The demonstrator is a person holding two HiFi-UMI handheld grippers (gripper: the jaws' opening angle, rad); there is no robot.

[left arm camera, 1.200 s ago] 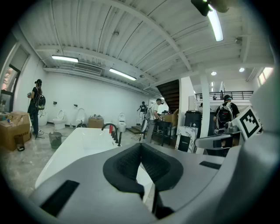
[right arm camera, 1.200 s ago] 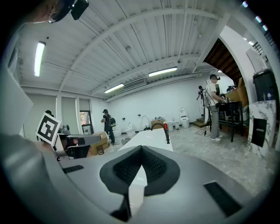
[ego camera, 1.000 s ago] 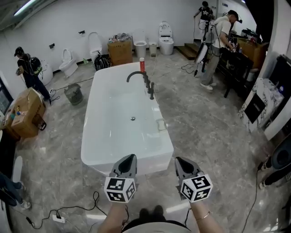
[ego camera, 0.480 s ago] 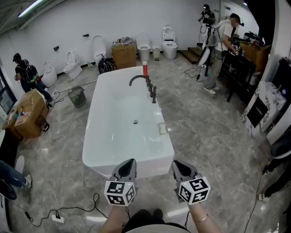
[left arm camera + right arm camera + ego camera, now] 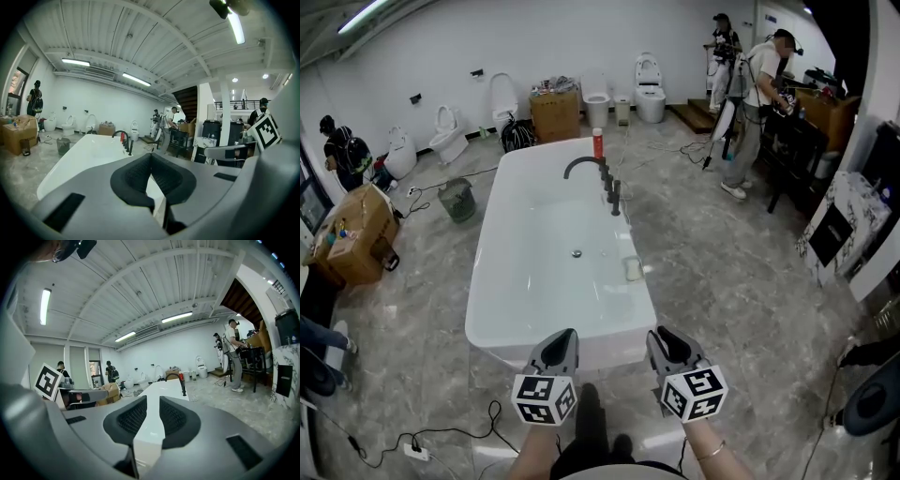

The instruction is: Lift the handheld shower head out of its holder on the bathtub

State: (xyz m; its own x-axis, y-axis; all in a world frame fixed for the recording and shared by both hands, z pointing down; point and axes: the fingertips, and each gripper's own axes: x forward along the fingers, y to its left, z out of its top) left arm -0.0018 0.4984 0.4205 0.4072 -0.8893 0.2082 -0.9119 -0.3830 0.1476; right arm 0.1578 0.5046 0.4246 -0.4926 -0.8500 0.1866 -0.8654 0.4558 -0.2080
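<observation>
A white freestanding bathtub (image 5: 502, 281) stands lengthwise in front of me. On its right rim are a black arched spout (image 5: 578, 163) and the black handheld shower head (image 5: 615, 198), upright in its holder. Both grippers hover just short of the tub's near end, far from the shower head. My left gripper (image 5: 565, 335) is shut, its pads meeting at the tip (image 5: 151, 155), with nothing in it. The jaws of my right gripper (image 5: 659, 336) are opening, a narrow gap showing between its pads (image 5: 153, 399) with nothing between them. The shower head (image 5: 183, 389) shows small beyond them.
A red bottle (image 5: 597, 143) stands at the tub's far end and a small dish (image 5: 632, 269) on its right rim. Toilets (image 5: 650, 89) and cardboard boxes (image 5: 358, 234) line the back and left. People (image 5: 752, 112) stand by a tripod and dark table at back right. Cables (image 5: 441, 436) lie on the floor.
Both grippers have stayed low at the tub's near end. The view has shifted a little, and the person at the far left has walked further left.
</observation>
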